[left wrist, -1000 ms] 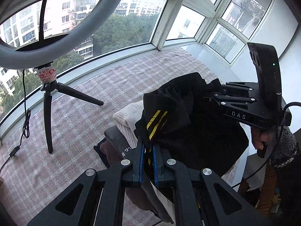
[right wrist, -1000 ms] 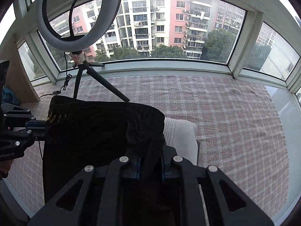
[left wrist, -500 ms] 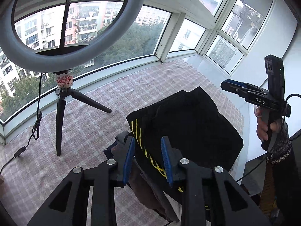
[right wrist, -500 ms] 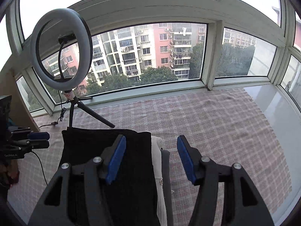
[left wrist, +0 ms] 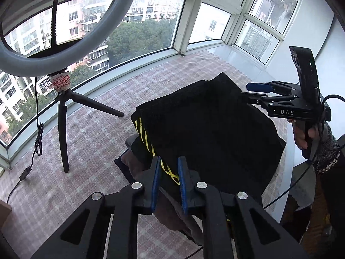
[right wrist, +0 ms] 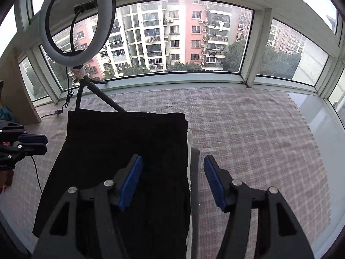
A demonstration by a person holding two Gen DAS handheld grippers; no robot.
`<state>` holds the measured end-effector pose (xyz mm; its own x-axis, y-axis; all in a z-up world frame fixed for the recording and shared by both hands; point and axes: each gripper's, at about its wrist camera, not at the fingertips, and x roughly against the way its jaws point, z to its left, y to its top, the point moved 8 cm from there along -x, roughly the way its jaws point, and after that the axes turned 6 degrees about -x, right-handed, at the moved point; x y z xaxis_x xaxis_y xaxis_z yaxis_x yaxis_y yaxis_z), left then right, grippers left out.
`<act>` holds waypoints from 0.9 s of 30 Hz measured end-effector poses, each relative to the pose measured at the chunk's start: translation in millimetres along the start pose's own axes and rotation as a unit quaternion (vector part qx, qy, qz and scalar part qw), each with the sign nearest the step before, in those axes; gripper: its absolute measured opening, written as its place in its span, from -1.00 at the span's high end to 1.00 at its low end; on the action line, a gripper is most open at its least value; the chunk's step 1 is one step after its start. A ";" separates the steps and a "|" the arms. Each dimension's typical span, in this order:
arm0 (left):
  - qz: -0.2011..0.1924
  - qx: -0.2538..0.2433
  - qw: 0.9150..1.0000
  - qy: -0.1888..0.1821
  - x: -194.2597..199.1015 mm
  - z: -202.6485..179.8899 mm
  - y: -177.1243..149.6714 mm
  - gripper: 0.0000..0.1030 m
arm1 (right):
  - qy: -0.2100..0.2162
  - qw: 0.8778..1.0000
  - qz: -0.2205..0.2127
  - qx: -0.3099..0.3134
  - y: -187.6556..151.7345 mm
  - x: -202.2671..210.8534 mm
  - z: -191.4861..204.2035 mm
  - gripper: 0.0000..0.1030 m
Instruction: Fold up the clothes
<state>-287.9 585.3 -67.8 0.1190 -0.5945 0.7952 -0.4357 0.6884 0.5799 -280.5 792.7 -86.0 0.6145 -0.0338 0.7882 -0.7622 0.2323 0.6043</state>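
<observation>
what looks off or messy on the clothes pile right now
The black garment sits skewed on the pile, hanging past it on the near side with a back corner poking up. A white piece shows along its right edge. Nothing is spilled or damaged.

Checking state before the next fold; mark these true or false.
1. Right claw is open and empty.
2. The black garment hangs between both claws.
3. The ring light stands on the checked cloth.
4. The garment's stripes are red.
1. True: the right claw has its jaws wide apart, holding nothing.
2. False: the black garment lies folded on top of a stack of clothes; the left claw has its jaws apart too.
3. True: the ring light stands on its tripod on the checked cloth.
4. False: the stripes are yellow.
</observation>
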 end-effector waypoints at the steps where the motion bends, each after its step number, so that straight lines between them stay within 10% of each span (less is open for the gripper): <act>1: 0.004 -0.006 1.000 -0.020 0.7 -14.5 -6.4 0.72 | 0.008 1.000 -0.001 -0.003 -10.2 9.2 2.7 -0.12; 6: 0.047 -0.039 0.994 -0.090 -11.9 -70.8 -48.6 0.68 | 0.020 0.999 0.032 -0.003 -67.9 17.4 8.1 -0.12; 12: 0.102 0.003 0.995 -0.006 -30.9 -23.8 -94.0 0.72 | -0.019 0.995 0.077 -0.053 -97.5 -2.5 -31.4 -0.15; 16: 0.071 0.061 0.996 0.010 10.4 -2.1 -104.0 0.67 | -0.020 0.995 0.038 -0.089 -98.7 41.5 -24.3 -0.15; 21: 0.008 0.067 0.996 0.051 72.5 -21.0 -112.9 -0.03 | -0.001 0.992 -0.032 -0.120 -111.9 112.3 31.9 -0.18; 27: -0.039 0.064 0.994 0.082 132.6 -42.2 -136.0 -0.42 | -0.048 0.986 -0.083 -0.140 -151.8 173.4 120.4 -0.18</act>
<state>-175.2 430.4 -33.7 0.2965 -0.5617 0.7724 -0.5277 0.5777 0.6227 -82.8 634.5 -27.0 0.6935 -0.1815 0.6973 -0.5592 0.4748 0.6797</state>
